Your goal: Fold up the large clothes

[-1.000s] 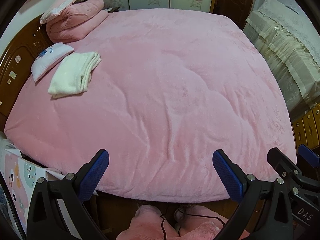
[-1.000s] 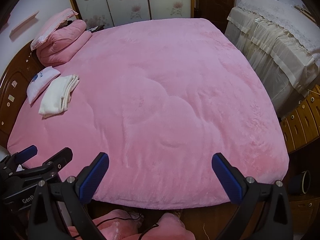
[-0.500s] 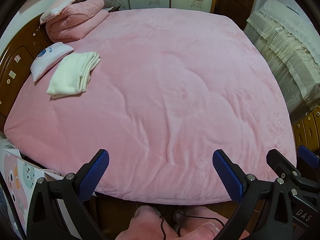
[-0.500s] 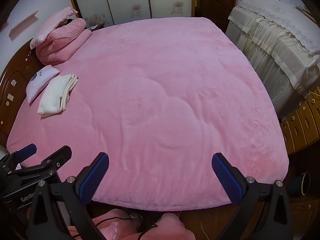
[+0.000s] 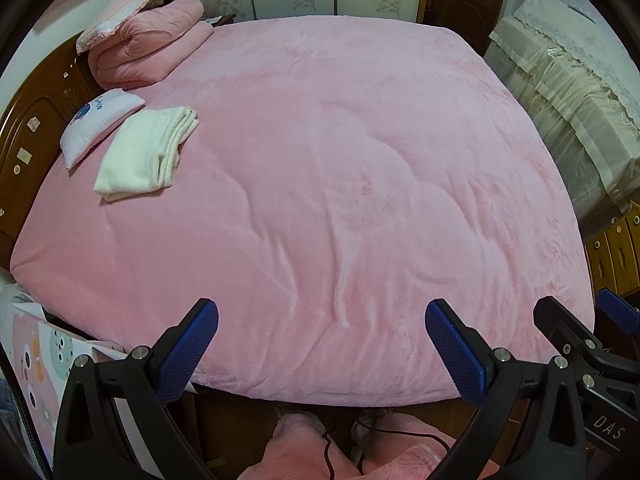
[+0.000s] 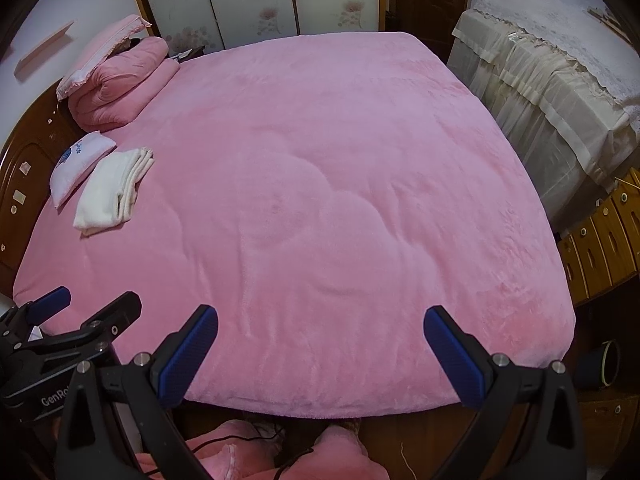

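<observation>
Count: one folded white garment (image 5: 146, 156) at far left on the pink bedspread (image 5: 340, 184), just beside one small white pillow (image 5: 98, 120), one folded pink quilt (image 5: 148, 48) behind them. Left gripper (image 5: 320, 344) and right gripper (image 6: 320, 344) both spread wide, empty, over the near bed edge. Only the right view shows a dark cup (image 6: 606, 364) on the floor; wooden headboard (image 5: 24, 136) left, draped furniture (image 6: 552, 92) right.

- Your pink-clad legs (image 5: 304, 452) run off the bottom edge.
- The print on the small pillow (image 5: 100, 120) by the bed's headboard is too small to read.
- Your right gripper (image 5: 592, 364) is cut by the frame.
</observation>
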`<state>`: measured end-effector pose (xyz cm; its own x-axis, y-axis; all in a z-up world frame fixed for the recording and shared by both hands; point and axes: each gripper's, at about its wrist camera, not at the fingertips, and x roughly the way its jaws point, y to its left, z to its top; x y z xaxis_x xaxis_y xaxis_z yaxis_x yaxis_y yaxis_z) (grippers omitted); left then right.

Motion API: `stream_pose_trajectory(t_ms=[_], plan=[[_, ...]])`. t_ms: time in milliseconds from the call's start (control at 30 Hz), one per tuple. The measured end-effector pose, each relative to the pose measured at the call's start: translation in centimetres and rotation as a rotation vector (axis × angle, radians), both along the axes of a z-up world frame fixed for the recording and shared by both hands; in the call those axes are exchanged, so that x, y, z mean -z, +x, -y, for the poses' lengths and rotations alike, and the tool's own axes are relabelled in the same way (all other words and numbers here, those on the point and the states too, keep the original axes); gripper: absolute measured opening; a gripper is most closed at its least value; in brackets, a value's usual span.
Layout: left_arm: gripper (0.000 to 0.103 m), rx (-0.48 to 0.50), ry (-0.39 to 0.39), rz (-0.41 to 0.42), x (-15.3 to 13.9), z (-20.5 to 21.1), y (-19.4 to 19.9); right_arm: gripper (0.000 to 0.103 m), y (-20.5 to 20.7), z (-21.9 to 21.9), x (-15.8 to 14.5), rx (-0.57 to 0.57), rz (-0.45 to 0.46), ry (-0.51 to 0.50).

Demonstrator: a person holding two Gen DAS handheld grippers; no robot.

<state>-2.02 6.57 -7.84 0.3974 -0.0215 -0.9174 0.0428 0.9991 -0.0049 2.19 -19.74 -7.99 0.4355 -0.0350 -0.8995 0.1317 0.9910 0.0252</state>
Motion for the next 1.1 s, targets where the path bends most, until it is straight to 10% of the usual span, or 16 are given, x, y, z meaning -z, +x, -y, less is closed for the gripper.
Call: stream_pose_trajectory(t_ms=[1100], plan=[[0.102, 0.000, 0.009, 0.003, -0.6, -0.2, -0.7, 0.103, 0.1, 1.2, -0.6, -0.016, 0.003, 0.004]])
